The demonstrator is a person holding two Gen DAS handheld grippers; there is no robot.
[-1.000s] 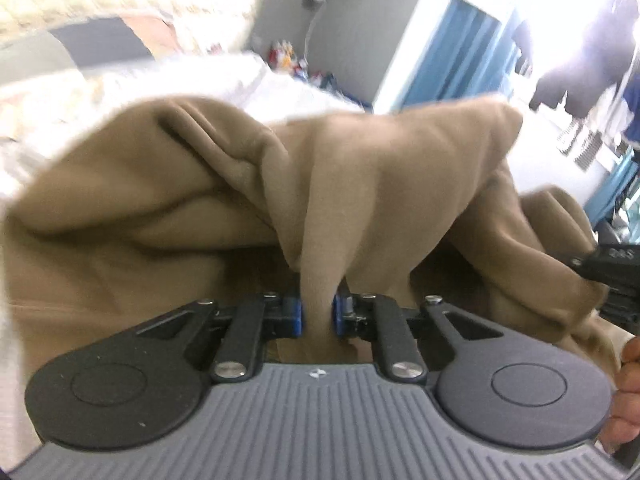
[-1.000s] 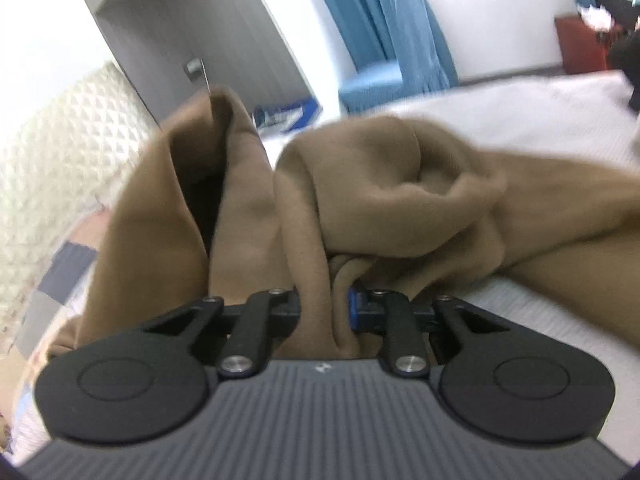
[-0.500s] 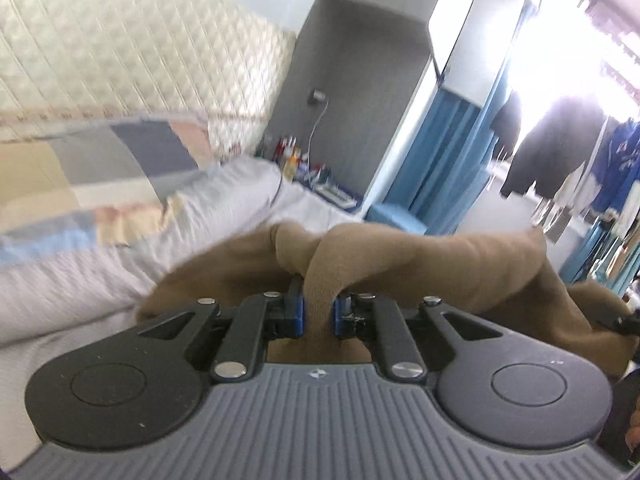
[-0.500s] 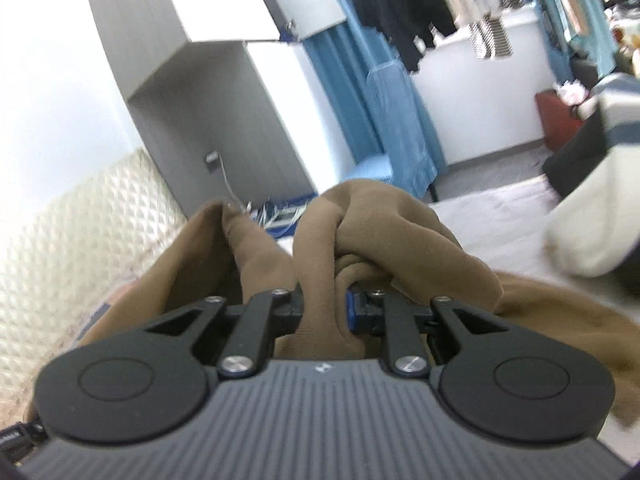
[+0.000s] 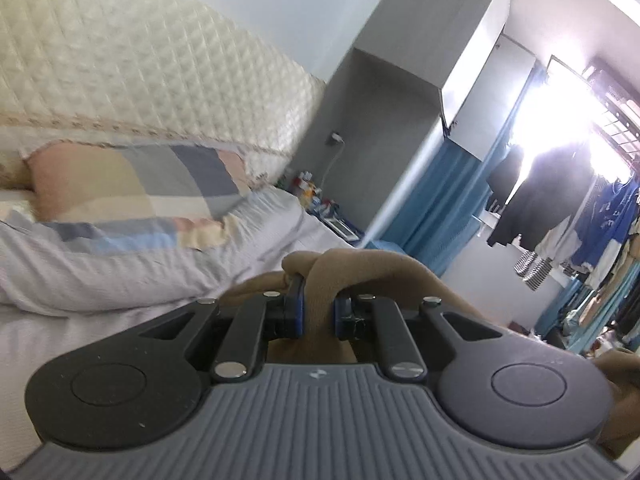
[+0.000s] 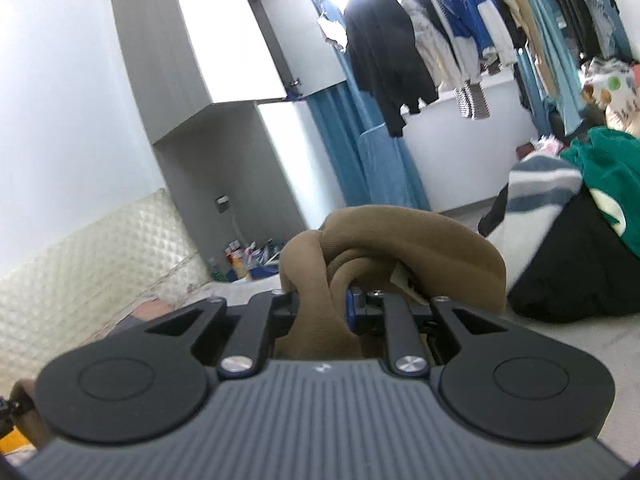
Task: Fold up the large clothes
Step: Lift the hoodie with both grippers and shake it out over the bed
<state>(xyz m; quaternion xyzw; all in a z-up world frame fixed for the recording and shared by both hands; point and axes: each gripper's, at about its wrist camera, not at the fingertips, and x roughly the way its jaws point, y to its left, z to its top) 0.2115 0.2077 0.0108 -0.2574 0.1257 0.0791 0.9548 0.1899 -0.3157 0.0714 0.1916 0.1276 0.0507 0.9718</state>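
While the left wrist view looks across the bed, the left gripper (image 5: 319, 314) is clamped on a bunched fold of the tan garment (image 5: 372, 268), blue finger pads (image 5: 297, 314) pressed in from both sides; cloth rises over the fingers and drapes off to the right, with more of it at the frame's right edge; behind it: white bedspread (image 5: 120, 276), patchwork pillow (image 5: 132, 196) against the quilted headboard (image 5: 140, 80), cluttered nightstand (image 5: 320, 204), grey wardrobe (image 5: 400, 100), blue curtain (image 5: 440, 200), dark clothes hanging at the bright window (image 5: 552, 196); right wrist view: right gripper (image 6: 322, 310) likewise pinched shut on a thick twist of the same tan garment (image 6: 400, 240), which humps up above and right of the fingers, a pale label showing in the folds; a pile of clothes (image 6: 580, 248) (black, striped, green) sits just right of it on the bed, hanging clothes rail (image 6: 460, 32) above, wardrobe (image 6: 192, 60) and headboard (image 6: 100, 248) to the left
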